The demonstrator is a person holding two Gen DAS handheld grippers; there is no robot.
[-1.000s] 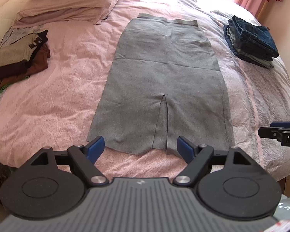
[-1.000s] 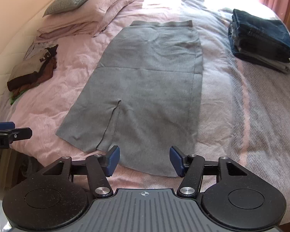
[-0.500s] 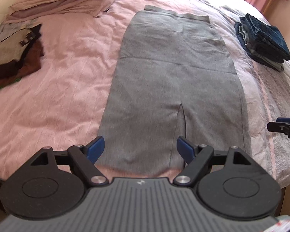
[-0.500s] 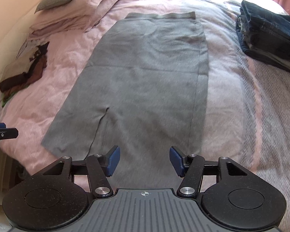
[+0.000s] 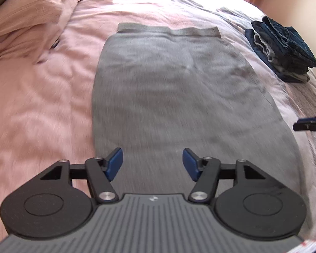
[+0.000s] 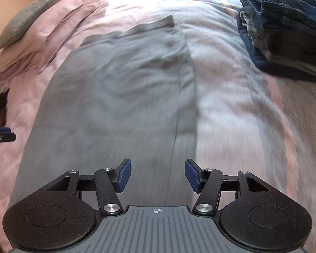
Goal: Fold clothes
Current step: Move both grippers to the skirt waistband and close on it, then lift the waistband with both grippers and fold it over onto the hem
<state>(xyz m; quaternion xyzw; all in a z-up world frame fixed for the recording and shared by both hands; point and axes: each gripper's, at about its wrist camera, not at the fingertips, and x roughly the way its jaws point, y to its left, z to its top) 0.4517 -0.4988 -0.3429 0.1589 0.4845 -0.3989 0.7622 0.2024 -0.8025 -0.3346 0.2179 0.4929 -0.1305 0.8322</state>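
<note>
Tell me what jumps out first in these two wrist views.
A grey skirt lies flat, filling the middle of the pink bed, waistband at the far end. Folded dark jeans are stacked to its right. Both tools, left and right, hang open over the skirt's near part, empty.

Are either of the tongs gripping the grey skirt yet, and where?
No. The left tongs and right tongs are both open over the grey skirt, nothing between their pads.
</note>
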